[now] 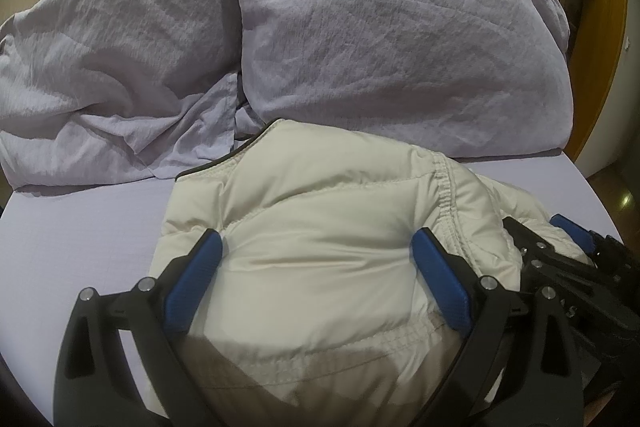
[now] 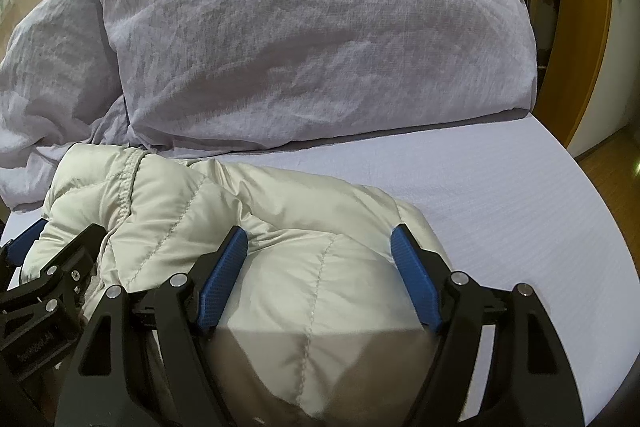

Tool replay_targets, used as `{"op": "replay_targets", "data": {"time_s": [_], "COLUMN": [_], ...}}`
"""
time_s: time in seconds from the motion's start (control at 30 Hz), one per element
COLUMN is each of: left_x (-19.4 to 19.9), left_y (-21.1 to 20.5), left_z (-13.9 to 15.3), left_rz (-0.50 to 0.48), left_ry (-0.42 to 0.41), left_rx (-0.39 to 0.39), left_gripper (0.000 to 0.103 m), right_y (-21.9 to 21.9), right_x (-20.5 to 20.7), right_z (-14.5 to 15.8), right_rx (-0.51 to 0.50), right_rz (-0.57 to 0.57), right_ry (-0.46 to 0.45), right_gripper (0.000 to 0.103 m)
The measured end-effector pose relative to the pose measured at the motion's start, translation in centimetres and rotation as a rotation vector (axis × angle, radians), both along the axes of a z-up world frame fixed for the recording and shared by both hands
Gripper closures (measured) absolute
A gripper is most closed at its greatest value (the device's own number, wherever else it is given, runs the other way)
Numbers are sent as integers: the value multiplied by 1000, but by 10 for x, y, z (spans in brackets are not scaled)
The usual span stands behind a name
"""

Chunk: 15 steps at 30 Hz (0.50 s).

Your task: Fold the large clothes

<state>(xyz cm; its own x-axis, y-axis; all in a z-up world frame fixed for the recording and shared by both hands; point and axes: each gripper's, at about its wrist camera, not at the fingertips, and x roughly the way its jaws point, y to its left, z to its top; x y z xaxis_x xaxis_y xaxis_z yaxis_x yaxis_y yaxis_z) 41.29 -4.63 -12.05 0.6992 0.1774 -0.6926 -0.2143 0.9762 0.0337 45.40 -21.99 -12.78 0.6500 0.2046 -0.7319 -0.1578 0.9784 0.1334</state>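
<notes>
A cream quilted puffer jacket (image 1: 320, 211) lies bunched into a thick bundle on the lavender bed sheet (image 1: 80, 227). My left gripper (image 1: 318, 251) straddles its left part. Both blue pads (image 1: 200, 275) dent the padding, and a taut bulge stands between them. My right gripper (image 2: 320, 239) holds the right part of the jacket (image 2: 312, 291) the same way, with folds running into its left pad (image 2: 224, 275). The two grippers sit side by side. Each shows at the edge of the other's view. The jacket's underside and near edge are hidden.
Two big lavender pillows (image 1: 380, 39) and a crumpled duvet (image 1: 100, 75) are piled just behind the jacket. Bare sheet (image 2: 500, 207) runs to the right up to the mattress edge. Beyond it are a wooden floor and a wooden door frame (image 2: 576, 47).
</notes>
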Motion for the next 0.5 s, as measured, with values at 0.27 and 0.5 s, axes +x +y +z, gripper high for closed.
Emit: {"op": "replay_targets", "data": {"time_s": [0.27,0.5], "left_x": [-11,-13], "left_y": [7,5], "left_z": [25,14], "left_rz": [15,23], "left_ry": [-17,-12], "left_rx": [-41,-14], "left_gripper": [8,5], "right_y": [-28,-24], "right_x": [-11,-11], "right_z": [17,2], "right_rx": [43,12], "right_rz": [-35,-39], "right_ry": [-34,-16], "right_gripper": [27,27]}}
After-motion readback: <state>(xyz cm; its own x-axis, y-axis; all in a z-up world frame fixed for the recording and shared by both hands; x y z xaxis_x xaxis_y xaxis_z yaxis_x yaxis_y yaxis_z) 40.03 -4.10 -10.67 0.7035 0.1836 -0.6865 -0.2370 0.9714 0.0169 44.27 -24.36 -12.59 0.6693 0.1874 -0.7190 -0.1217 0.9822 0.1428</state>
